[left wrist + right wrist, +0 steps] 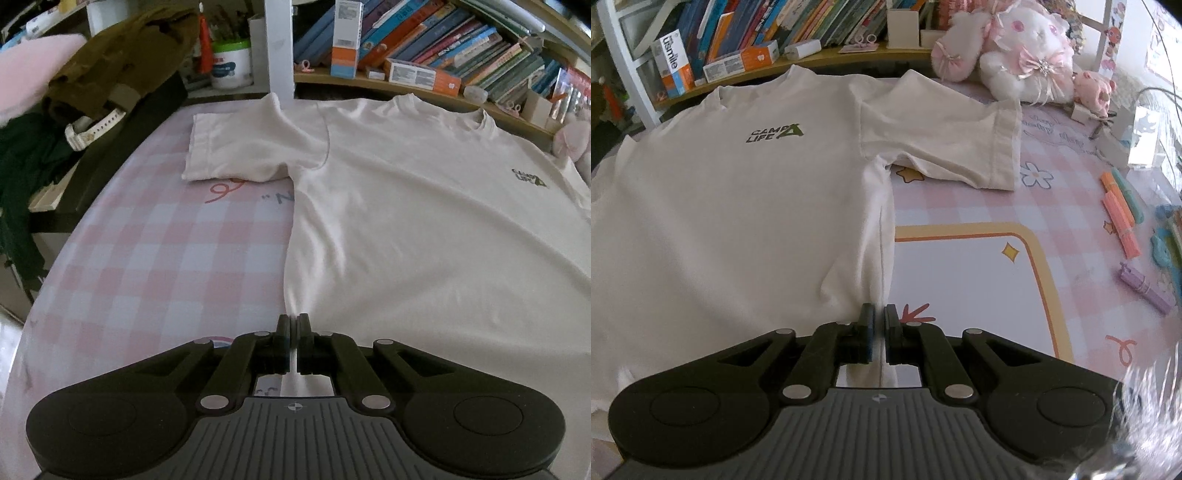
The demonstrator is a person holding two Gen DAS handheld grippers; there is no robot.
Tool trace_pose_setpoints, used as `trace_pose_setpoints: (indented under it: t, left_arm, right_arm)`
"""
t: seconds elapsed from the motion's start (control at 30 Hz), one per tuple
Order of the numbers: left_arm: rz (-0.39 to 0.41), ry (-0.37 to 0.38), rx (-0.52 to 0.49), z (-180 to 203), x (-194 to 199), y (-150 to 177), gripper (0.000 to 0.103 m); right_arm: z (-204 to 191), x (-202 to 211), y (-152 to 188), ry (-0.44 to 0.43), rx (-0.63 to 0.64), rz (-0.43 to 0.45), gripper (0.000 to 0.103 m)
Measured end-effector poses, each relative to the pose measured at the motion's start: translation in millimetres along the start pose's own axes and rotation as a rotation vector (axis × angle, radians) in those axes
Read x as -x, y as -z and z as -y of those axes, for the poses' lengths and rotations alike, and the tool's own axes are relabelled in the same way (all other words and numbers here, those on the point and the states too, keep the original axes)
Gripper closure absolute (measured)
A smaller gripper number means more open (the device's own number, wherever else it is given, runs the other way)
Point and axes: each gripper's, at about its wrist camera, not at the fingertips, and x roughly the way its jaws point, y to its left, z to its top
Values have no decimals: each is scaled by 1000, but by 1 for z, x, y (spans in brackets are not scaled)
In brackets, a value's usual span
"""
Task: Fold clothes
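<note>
I am pinching the hem of the white T-shirt (pixel 424 206) in both tools: my left gripper (pixel 294 325) is clamped tight on the bottom corner at the shirt's left side seam, and my right gripper (pixel 880 315) is nipping the opposite corner at the right seam, its jaws almost together with cloth passing between them. From those two corners the shirt is lying face up and spread flat on the pink checked table cover (pixel 147 251), both short sleeves out to the sides, the collar toward the bookshelf (pixel 480 48) and the small chest print (pixel 774 133) showing. The fabric is looking light, soft and limp, gathering into small puckers at each pinch, so I am judging it will sag and drag between grips; seams and hem corners are giving the surest hold.
</note>
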Motion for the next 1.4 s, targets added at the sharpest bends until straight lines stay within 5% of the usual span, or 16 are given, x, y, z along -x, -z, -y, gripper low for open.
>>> trace_pose_setpoints:
  t: [0.1, 0.17, 0.43, 0.7, 1.1, 1.3, 1.37, 1.4]
  left_arm:
    - [5, -17, -41, 4, 1, 0, 94]
    - [23, -14, -71, 10, 6, 0, 90]
    - [165, 110, -220, 64, 31, 8, 33]
    - [208, 173, -304, 110, 47, 29, 24]
    - [130, 34, -303, 136, 82, 74, 24]
    - [72, -19, -225, 136, 90, 100, 24]
    - [52, -29, -194, 131, 88, 106, 24]
    - [42, -32, -173, 128, 87, 108, 24]
  right_arm:
    - [0, 0, -1, -4, -13, -7, 93]
    - [1, 4, 0, 1, -44, -17, 74]
    - [13, 38, 24, -26, -198, -20, 67]
    - [16, 72, 45, -97, -221, -26, 62]
    - [2, 65, 68, -391, -169, -179, 59]
    - [-20, 55, 76, -443, -127, -209, 77]
    - [-25, 52, 76, -424, -106, -190, 99]
    - [-22, 50, 77, -431, -127, -189, 100]
